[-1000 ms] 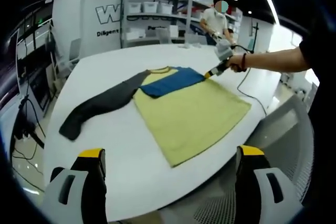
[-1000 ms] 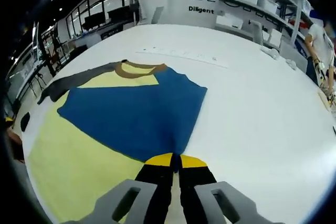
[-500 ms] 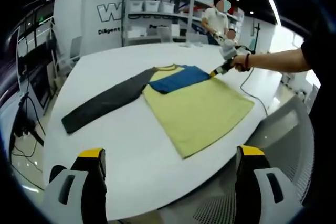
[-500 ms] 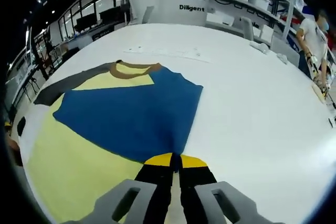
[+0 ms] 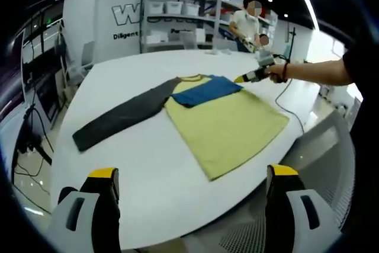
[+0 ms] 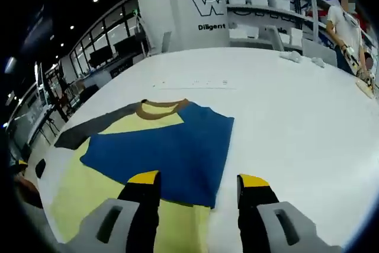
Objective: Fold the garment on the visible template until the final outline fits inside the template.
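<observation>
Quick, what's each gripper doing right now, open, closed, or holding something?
Left gripper: open, holding nothing.
Right gripper: open, above the blue sleeve, holding nothing.

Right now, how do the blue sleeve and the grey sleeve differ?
The blue sleeve is folded in over the yellow shirt body; the grey sleeve lies stretched out on the white table. Blue sits by the open right gripper; grey lies farther off. Both join at the brown collar.
</observation>
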Tool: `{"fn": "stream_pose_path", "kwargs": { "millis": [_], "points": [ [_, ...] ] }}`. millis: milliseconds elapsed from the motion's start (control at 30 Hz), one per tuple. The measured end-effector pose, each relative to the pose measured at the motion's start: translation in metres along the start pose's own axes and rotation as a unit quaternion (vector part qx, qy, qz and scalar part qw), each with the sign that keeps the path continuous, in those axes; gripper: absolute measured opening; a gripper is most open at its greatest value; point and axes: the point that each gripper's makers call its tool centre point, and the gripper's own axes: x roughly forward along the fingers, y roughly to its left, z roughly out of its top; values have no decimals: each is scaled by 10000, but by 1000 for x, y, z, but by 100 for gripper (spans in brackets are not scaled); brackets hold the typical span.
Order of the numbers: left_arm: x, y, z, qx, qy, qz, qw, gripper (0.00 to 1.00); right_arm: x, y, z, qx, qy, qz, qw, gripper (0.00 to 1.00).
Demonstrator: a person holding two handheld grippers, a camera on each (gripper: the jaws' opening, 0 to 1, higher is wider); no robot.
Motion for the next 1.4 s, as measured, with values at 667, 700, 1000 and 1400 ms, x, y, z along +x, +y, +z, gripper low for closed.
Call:
{"fn": "stream_pose_path", "kwargs": {
  "millis": [667, 700, 1000, 1400],
  "points": [
    [-2, 24, 16, -391, -291, 303, 9984, 99, -61, 61, 26, -415, -488, 886, 9940, 99],
    [-2, 24, 16, -403, -293, 306, 9983, 99, -64, 63, 26, -401, -496, 920, 9937, 99],
    [-1, 36, 13, -593, -264, 444, 9969, 99, -103, 89, 22, -640, -580, 1340, 9872, 99],
    [6, 70, 23, -970, -393, 780, 9914, 98, -144, 123, 5, -1265, -444, 1821, 9741, 99]
  ]
}}
